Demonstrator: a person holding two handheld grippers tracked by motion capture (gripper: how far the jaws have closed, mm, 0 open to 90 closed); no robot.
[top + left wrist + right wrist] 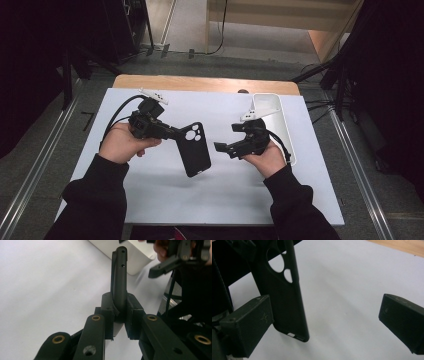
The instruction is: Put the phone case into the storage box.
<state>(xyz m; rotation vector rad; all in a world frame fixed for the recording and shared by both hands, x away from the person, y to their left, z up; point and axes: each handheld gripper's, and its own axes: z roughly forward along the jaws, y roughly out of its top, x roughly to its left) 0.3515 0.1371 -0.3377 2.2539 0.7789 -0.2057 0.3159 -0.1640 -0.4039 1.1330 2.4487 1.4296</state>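
A black phone case [195, 150] with round camera cut-outs hangs over the white mat, held by its top end in my left gripper [176, 134]. In the left gripper view the case [119, 277] stands edge-on between the jaws of my left gripper [120, 312], which press on it from both sides. My right gripper [227, 137] sits just right of the case, open, touching nothing. In the right gripper view the case [284, 297] hangs beside the left pad of my right gripper [325, 322], whose jaws stand wide apart. My right gripper [170, 262] also appears in the left gripper view.
A white mat [165, 200] covers a wooden table [200, 82]. A white oblong tray [272, 107] lies at the mat's right edge behind my right hand, and the tray [140, 257] also appears past the case. Dark stands and cables surround the table.
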